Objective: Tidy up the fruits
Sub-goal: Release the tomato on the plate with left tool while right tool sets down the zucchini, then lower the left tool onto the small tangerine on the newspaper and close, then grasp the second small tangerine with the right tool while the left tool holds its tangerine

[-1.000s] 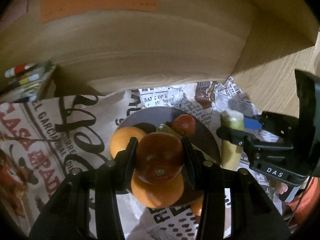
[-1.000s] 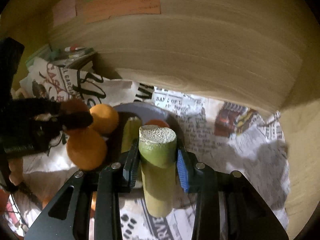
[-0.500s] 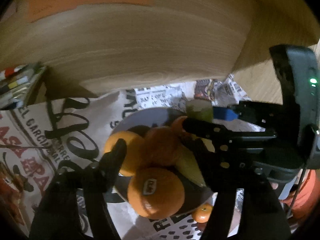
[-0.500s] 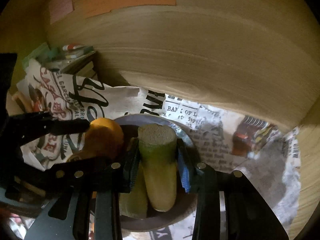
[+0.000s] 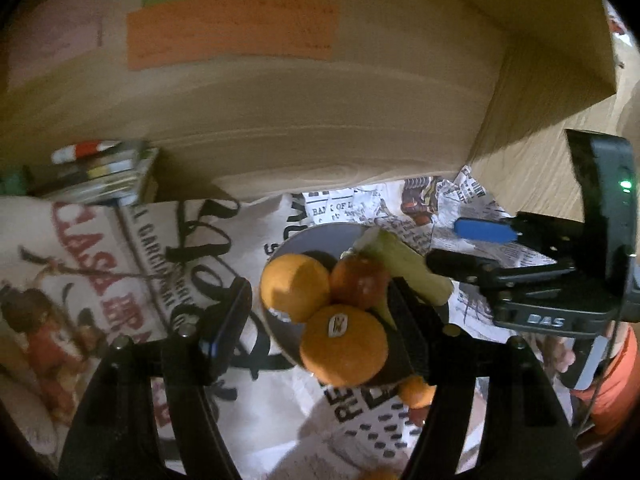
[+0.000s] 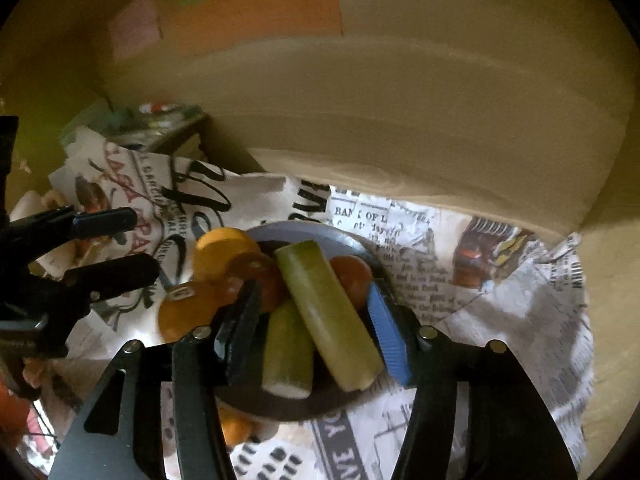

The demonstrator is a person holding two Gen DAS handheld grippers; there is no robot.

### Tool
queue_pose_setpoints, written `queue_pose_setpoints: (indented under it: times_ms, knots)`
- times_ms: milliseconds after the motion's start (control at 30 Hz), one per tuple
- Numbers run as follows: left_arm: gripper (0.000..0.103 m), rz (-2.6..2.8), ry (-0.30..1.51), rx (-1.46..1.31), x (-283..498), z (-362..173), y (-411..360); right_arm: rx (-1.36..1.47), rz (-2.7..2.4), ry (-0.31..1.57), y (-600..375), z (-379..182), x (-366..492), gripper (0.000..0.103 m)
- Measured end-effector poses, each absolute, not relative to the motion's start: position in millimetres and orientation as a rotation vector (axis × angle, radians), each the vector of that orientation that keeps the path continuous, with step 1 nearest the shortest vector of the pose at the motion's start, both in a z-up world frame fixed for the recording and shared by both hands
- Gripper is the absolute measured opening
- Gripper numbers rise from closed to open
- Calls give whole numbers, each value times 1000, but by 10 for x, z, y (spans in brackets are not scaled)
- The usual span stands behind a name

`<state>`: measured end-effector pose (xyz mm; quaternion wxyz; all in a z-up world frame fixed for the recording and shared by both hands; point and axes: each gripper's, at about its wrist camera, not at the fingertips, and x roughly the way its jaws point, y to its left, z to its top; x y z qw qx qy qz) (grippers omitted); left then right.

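Note:
A grey plate (image 5: 316,236) on newspaper holds two oranges (image 5: 296,286), one with a sticker (image 5: 344,344), a dark red fruit (image 5: 360,282) and green stalk pieces (image 5: 404,268). My left gripper (image 5: 320,320) hovers open over the plate's near side, touching no fruit. In the right wrist view the long green stalk (image 6: 328,312) lies tilted on the plate (image 6: 288,228), beside a shorter green piece (image 6: 288,352) and a small red fruit (image 6: 352,276). My right gripper (image 6: 314,332) straddles both stalks. Its jaws are opening and the pads do not press on them.
Crumpled newspaper (image 6: 500,312) covers the wooden surface. A wooden wall with orange and green notes (image 5: 232,28) rises right behind the plate. Stacked packets (image 5: 100,172) sit at the back left. A small orange (image 5: 416,392) lies off the plate at its near edge. A person's orange sleeve (image 5: 616,380) shows at the right.
The left gripper let go of the dark red fruit on the plate, opened and drew back. The right gripper carried the green stalk over the plate and opened; the stalk now lies tilted there.

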<state>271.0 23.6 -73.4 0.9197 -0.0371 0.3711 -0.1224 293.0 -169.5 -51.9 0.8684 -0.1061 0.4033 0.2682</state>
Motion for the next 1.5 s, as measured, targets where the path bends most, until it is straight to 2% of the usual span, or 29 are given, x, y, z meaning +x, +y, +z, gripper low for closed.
queue_pose_setpoints:
  times_ms: [100, 333, 833, 933, 967, 1100, 1300, 1500]
  knots:
    - [71, -238, 757, -90, 2552, -714, 276, -227, 566, 801, -1710, -395, 2712, 61]
    - [71, -220, 779, -81, 2134, -808, 218, -205, 582, 757, -1765, -315, 2213, 61]
    - [70, -239, 904, -74, 1621, -1393, -34, -166, 578, 851, -1903, -746, 1770, 61]
    - [58, -254, 932, -95, 1598, -1490, -46, -158, 578, 876, -1912, -835, 1763, 61]
    - [50, -264, 941, -102, 1596, -1512, -49, -156, 578, 884, -1909, -860, 1762, 61]
    - [37, -329, 959, -141, 1579, -1562, -68, -165, 586, 911, -1860, -923, 1803, 61]
    - [37, -312, 928, -111, 1587, -1508, -42, -190, 598, 942, -1723, -981, 1946, 59]
    - [37, -275, 888, -133, 1650, -1384, 171, -198, 600, 1002, -1582, -1132, 2177, 48]
